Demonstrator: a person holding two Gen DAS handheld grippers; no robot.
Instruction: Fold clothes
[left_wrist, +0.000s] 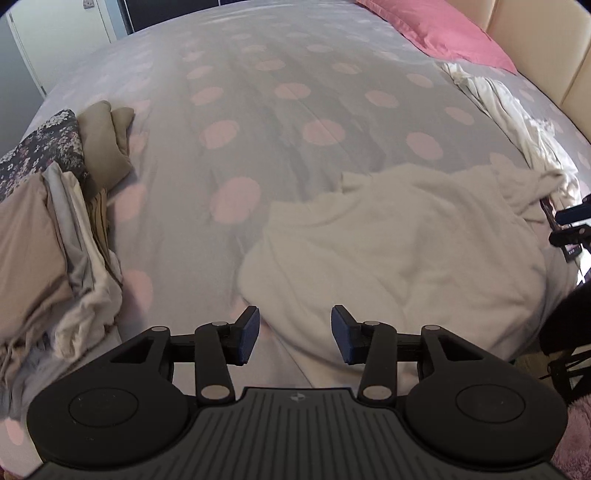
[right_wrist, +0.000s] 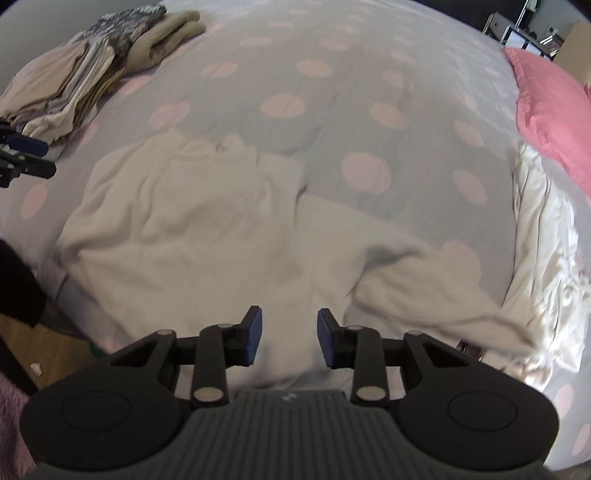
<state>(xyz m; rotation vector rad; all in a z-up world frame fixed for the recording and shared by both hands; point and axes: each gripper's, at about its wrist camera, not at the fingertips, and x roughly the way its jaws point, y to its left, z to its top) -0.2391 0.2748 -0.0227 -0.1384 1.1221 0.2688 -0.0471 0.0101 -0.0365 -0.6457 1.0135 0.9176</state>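
The left claw hangs above the near edge of a cream fleece long-sleeved top. Its jaws stand partly apart, and its blue pads press on nothing; the fabric lies below the gap, not gripped.

The right claw hangs above the near hem of the same top. Its jaws also stand partly apart, with no cloth between the pads.

The top lies spread on a bed covered by a grey quilt with large pink dots, at the near side of the bed. In the right wrist view the collar points to the far side and one sleeve runs out to the right, ending near a crumpled white satin-like cloth.

A stack of folded garments in beige, grey and dark floral fabric sits at the left of the bed, well apart from the top. A pink pillow lies at the far right of the bed in the left wrist view.

Each claw shows at the edge of the other camera's picture: the right one at right, the left one at left.
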